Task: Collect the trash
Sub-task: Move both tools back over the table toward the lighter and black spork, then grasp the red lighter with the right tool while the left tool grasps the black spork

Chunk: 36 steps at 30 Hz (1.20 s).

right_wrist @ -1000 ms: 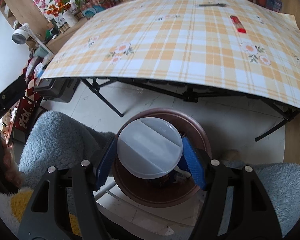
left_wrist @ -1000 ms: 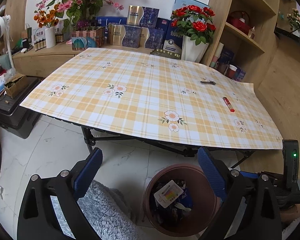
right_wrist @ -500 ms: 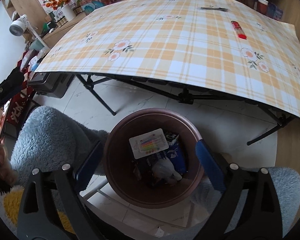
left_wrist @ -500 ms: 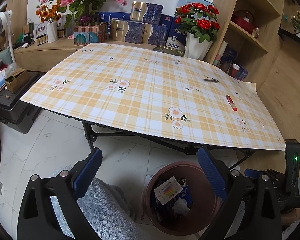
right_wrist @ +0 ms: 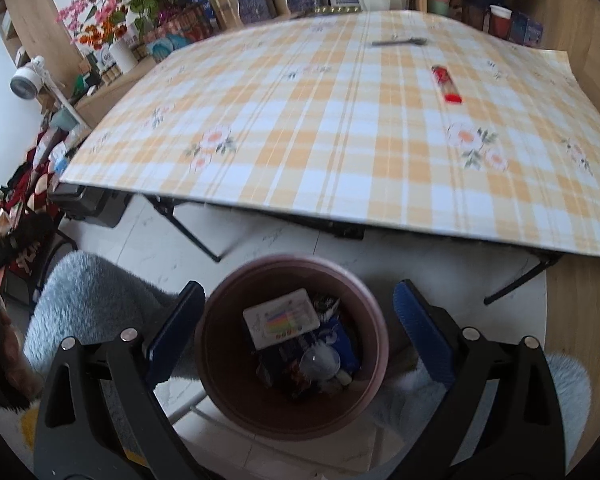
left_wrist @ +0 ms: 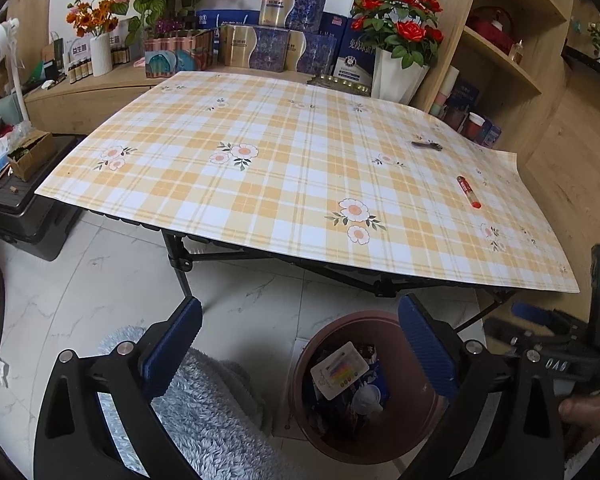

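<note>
right gripper (right_wrist: 296,320) wide, empty, over bin (right_wrist: 220,364); red tube (right_wrist: 446,84) ahead-right on table, pointing away, right hand nearer

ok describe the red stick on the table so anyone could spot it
Start at the yellow plaid floral tablecloth and go toward its right edge. The slim red tube lies flat there, nearer the front than the dark metal tool, and is the only red item on the cloth.

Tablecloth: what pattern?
Tablecloth: orange-and-white plaid with scattered flowers; clearest in the left wrist view.
</note>
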Motion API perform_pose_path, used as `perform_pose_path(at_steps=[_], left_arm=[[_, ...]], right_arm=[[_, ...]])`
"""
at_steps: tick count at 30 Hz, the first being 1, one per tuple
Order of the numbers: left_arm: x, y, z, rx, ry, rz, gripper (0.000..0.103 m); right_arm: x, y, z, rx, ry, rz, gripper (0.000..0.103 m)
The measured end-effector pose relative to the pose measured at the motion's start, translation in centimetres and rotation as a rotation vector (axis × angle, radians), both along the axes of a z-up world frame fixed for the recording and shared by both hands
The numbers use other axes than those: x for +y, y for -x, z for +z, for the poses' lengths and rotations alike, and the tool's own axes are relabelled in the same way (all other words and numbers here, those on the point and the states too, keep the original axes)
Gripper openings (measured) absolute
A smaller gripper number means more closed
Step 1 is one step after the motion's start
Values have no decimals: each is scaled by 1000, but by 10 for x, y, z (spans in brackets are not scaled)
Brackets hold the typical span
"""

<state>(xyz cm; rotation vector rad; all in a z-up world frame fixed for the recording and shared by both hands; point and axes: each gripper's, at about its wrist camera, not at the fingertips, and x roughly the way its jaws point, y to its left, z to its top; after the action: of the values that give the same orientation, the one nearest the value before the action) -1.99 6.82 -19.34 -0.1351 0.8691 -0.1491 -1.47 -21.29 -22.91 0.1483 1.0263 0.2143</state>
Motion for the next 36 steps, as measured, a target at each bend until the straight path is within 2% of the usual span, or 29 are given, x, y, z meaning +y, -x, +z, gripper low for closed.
perform_pose_path(at_steps=[6,13,20,24,25,26,30,32,36], left_arm=[[-2,-13,-8,40,-2,-8,96],[-14,-41,-3,37,-28,-65,96],[-38,-96,13,1,-84,-121,96],[-64,-139,24,-40,-109,-182,96],[-70,-148,25,-43,-109,-196,96],[-78,-161,26,-48,-109,-210,96],[-102,-197,26,-54,-93,-250,96],[-117,-214,25,-59,-104,-278,96],[-146,-243,15,-26,-98,-368,96]], right_arm=[[-18,-19,14,-52,45,-8,94],[-55,-52,33,-133,99,-34,93],[-108,-110,35,-142,115,-120,94],[-117,-142,30,-145,102,-86,93],[-115,-149,28,-146,119,-74,87],[-114,-157,25,-146,140,-64,78],[-119,-190,6,-118,122,-68,70],[-126,-206,-4,-99,82,-86,58],[-132,-226,-19,-61,71,-106,45]])
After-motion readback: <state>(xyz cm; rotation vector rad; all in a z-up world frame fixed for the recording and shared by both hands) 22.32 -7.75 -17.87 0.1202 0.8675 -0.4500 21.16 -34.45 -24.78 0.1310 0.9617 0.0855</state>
